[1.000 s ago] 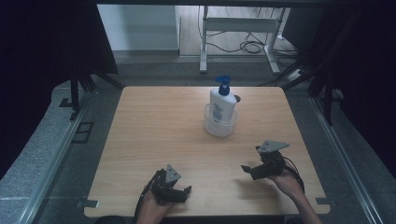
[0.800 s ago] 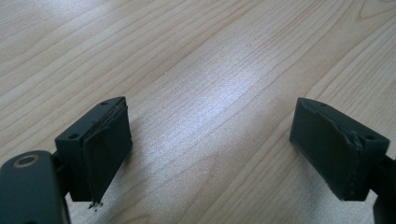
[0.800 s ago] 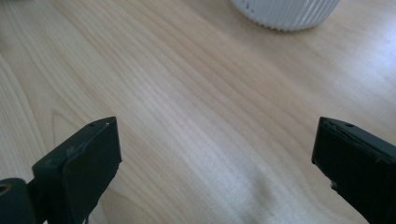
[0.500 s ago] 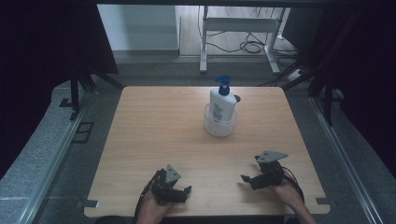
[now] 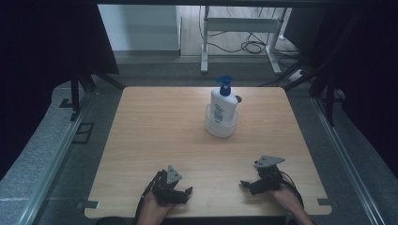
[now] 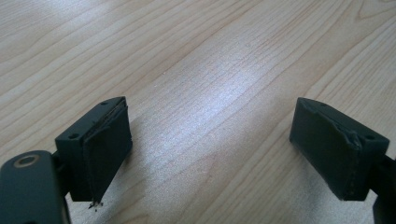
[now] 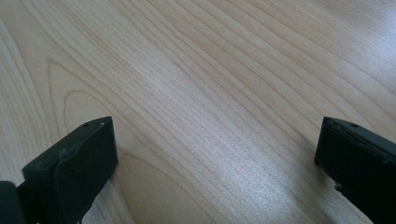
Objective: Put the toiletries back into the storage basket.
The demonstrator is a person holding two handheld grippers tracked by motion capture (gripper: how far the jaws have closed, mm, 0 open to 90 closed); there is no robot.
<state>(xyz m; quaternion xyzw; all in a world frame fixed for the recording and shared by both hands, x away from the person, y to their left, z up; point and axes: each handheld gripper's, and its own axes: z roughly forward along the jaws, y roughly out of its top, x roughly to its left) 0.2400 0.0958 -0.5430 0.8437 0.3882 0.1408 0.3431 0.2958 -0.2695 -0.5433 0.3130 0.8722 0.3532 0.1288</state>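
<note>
Two empty grippers low at the near edge, pump bottle far off

Taking the clear cup (image 5: 221, 125) as the landmark: the left gripper (image 5: 180, 193) sits well nearer the person and to the cup's left, low over the wooden table (image 5: 155, 126), its jaws spread wide with bare wood between them. The white pump bottle (image 5: 223, 104) with the blue head stands upright inside that cup. The right gripper (image 5: 247, 185) lies well nearer than the cup and slightly to its right, jaws likewise parted and holding nothing.
</note>
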